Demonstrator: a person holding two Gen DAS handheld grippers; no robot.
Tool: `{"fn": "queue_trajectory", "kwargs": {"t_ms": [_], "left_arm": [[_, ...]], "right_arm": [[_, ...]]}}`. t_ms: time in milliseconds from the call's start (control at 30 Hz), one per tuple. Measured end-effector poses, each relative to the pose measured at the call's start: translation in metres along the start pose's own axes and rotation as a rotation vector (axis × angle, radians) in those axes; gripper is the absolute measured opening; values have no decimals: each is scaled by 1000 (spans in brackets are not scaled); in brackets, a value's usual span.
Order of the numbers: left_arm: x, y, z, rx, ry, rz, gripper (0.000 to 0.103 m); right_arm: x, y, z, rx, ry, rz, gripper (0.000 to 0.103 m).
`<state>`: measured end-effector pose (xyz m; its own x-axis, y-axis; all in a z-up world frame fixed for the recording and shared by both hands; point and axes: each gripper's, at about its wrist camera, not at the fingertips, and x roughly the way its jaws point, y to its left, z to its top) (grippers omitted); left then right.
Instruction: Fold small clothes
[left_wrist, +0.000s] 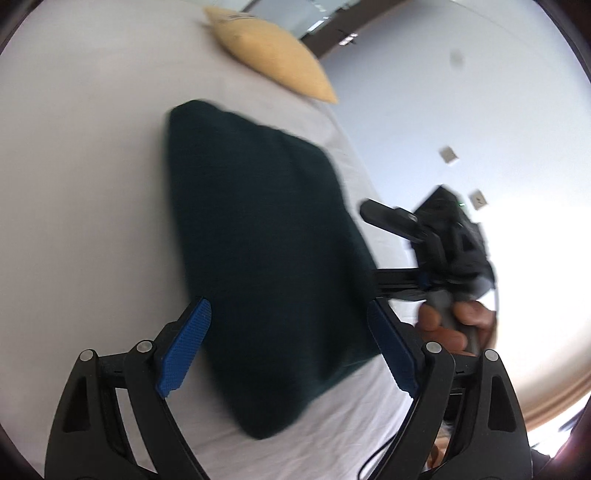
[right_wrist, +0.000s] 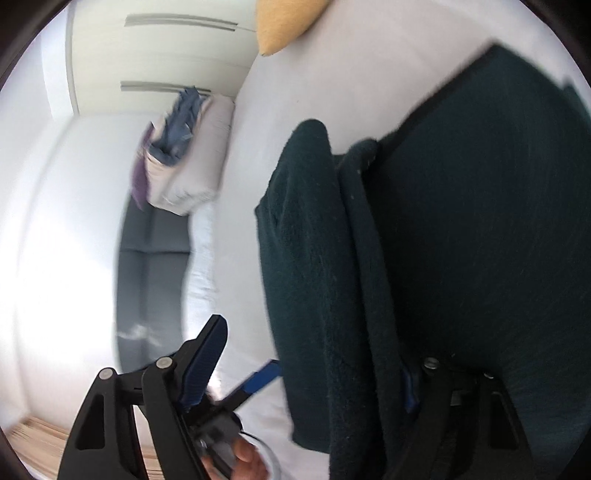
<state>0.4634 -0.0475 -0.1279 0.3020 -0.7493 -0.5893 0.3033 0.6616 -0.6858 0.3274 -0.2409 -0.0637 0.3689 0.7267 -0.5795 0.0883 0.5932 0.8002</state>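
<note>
A dark green garment (left_wrist: 266, 258), folded into a thick pad, lies on the white bed sheet (left_wrist: 81, 184). My left gripper (left_wrist: 288, 304) is open wide, its blue pads (left_wrist: 184, 347) standing either side of the garment's near end without pressing on it. In the right wrist view the same garment (right_wrist: 461, 240) shows stacked folds, and one fold drapes over the right-hand finger of my right gripper (right_wrist: 314, 350). Its left finger (right_wrist: 207, 362) stands free of the cloth, so the gripper is open. A hand (left_wrist: 450, 325) holds the right gripper at the bed's edge.
A yellow pillow (left_wrist: 273, 55) lies at the far end of the bed. Beside the bed stands a pale seat or bin piled with blue and purple clothes (right_wrist: 181, 147), over a dark grey floor (right_wrist: 155, 266). White cupboard doors (right_wrist: 166, 55) stand behind.
</note>
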Motion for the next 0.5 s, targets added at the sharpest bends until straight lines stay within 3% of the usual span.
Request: {"fn": "queue_trajectory", "kwargs": {"t_ms": [67,167,233,267,367,500], "left_arm": [[15,7,-4,-10,16,3,87],[19,13,-3,-22,14,4,87],[22,18,-1,-28,14,20,87],[24,19,-1,-35,15,23,87],[18,27,-5,-39,21,15,87],[29,14,0,-15,25,29,87]], "right_arm": [[8,10,-5,-73,34,-74,72],[15,12,-17,-138,81,-161,47],[12,9,-17,-150,74,-190,23],[9,8,-18,-153,68,-201,19],[-12,1,-24,-188,16,-246,16],[-37,-6,-22,-170,-68,-230,15]]}}
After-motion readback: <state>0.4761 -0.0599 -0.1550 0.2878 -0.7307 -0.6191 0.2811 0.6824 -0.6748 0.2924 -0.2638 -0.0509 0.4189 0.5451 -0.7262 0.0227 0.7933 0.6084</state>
